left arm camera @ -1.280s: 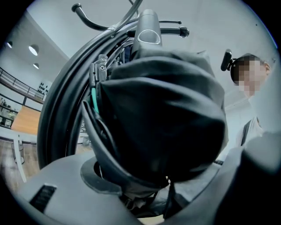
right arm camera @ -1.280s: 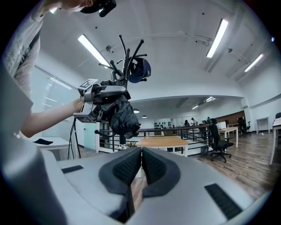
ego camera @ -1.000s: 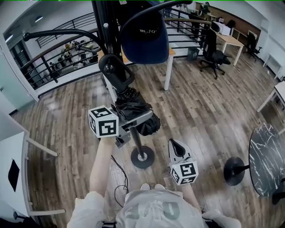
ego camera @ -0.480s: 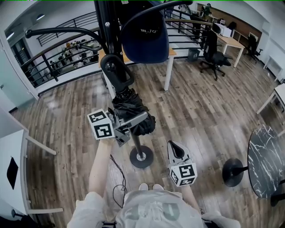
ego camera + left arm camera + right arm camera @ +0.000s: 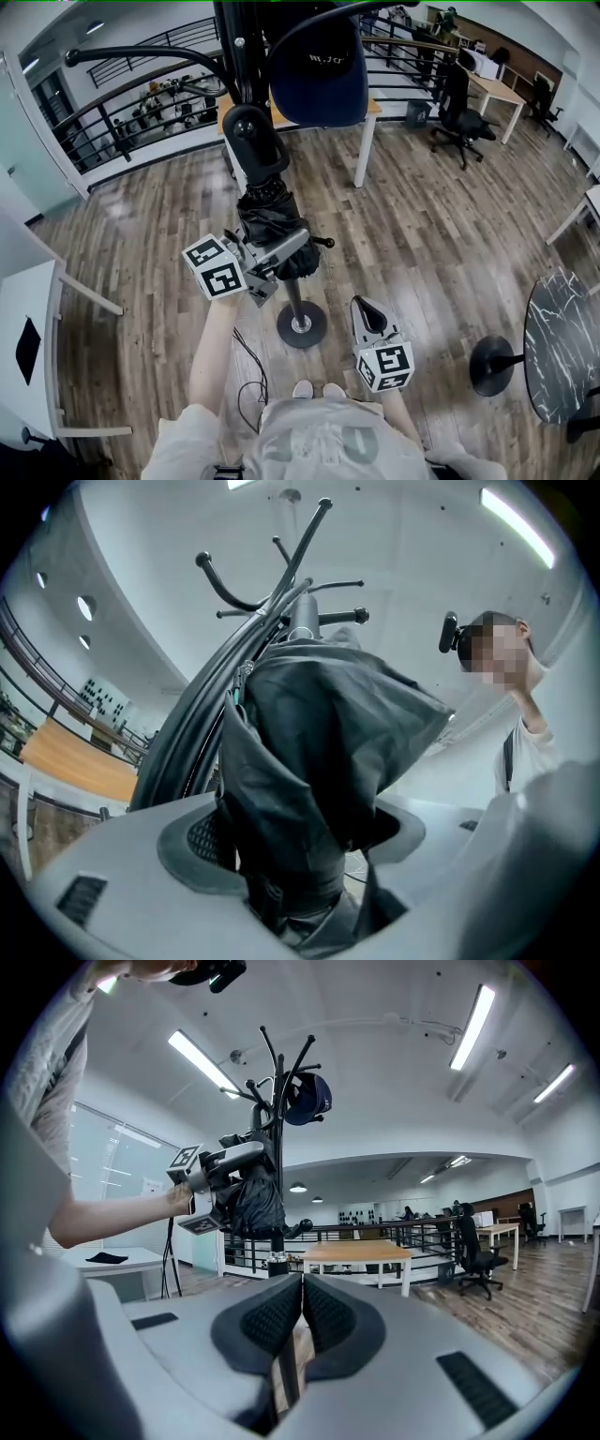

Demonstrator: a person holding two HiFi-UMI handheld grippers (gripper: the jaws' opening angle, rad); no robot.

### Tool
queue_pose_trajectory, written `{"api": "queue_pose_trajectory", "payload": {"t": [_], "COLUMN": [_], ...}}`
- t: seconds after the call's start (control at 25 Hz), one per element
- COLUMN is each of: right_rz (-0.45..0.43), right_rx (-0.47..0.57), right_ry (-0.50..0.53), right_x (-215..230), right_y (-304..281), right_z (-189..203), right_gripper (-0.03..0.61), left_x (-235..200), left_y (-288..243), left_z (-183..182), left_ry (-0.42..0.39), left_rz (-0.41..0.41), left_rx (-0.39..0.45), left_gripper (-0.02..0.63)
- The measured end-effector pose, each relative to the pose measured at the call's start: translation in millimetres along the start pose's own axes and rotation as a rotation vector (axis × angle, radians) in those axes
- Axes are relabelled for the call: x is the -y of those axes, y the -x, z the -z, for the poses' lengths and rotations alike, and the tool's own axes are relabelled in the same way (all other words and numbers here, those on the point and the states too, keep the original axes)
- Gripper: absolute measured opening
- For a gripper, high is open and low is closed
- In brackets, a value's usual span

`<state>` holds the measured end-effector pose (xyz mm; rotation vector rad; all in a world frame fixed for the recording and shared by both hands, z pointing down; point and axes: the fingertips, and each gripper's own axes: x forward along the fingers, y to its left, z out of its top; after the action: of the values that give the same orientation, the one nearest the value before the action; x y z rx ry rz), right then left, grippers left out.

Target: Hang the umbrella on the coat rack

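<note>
1. Wood-plank floor fills most of the head view. A round marble-top table sits at the right edge, and a railing runs across the upper left.
2. Coat rack: black pole rising at upper centre, with its round base on the floor just below frame centre. In the left gripper view its curved hooks spread at the top of the frame.
3. Umbrella: black and folded, lying along the pole at frame centre, with its rounded handle end higher up against the pole. How it is fastened to the rack cannot be made out. In the right gripper view it is a dark bundle left of centre.
4. Navy cap hangs from an upper hook, right of the pole.
5. Left gripper, centre-left, is held against the umbrella's lower folds. Its jaws have just been opening and now stand wide. The fabric sits between them, and a sliver of light shows beside the pad on the frame's left, so the hold looks slack.
6. Right gripper, lower centre-right, sits well apart from the rack. Its jaws are pressed together with nothing between them.
</note>
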<state>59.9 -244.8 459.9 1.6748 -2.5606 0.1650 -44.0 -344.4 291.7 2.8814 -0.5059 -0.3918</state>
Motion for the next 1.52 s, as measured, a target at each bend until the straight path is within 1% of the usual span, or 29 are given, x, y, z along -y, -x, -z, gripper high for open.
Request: {"api": "queue_pose_trajectory", "payload": {"t": [0.16, 0.28, 0.44, 0.6, 0.8, 0.96, 1.04, 1.12, 1.2, 1.28, 1.44, 1.52], "right_rz": [-0.018, -0.030, -0.042, -0.056, -0.073, -0.083, -0.092, -0.108, -0.127, -0.145, -0.168, -0.177], "right_rx": [-0.005, -0.012, -0.017, -0.019, -0.019, -0.014, -0.012, -0.009, -0.004, 0.002, 0.007, 0.005], "right_ry": [-0.002, -0.002, -0.006, -0.004, 0.000, 0.005, 0.008, 0.013, 0.019, 0.026, 0.032, 0.031], "right_x": [-7, -12, -17, -21, -28, -30, -32, -37, -42, -47, -54, -56], "right_y": [-2, -2, -2, -4, -5, -9, -12, -16, -19, -22, -26, -27], "right_z": [2, 6, 9, 9, 9, 7, 6, 4, 1, -1, -3, -3], "right_gripper": [0.031, 0.031, 0.031, 0.031, 0.031, 0.031, 0.031, 0.031, 0.031, 0.031, 0.031, 0.031], "left_x": [0, -4, -13, -17, -21, -20, -17, -14, -8, -1, 12, 18], "left_y": [7, 16, 34, 46, 63, 72, 74, 75, 76, 79, 91, 98], "left_z": [-3, -5, -5, -3, 6, 9, 0, -17, -37, -54, -76, -75], "left_ry": [-0.044, -0.083, -0.088, -0.077, -0.033, -0.035, -0.046, -0.090, -0.164, -0.245, -0.435, -0.485], "left_rz": [-0.059, -0.130, -0.219, -0.257, -0.300, -0.323, -0.326, -0.337, -0.358, -0.396, -0.544, -0.613], "left_rx": [0.041, 0.083, 0.130, 0.132, 0.127, 0.118, 0.121, 0.131, 0.131, 0.130, 0.121, 0.099], "left_gripper": [0.327, 0.335, 0.354, 0.365, 0.365, 0.365, 0.365, 0.365, 0.364, 0.364, 0.362, 0.360]}}
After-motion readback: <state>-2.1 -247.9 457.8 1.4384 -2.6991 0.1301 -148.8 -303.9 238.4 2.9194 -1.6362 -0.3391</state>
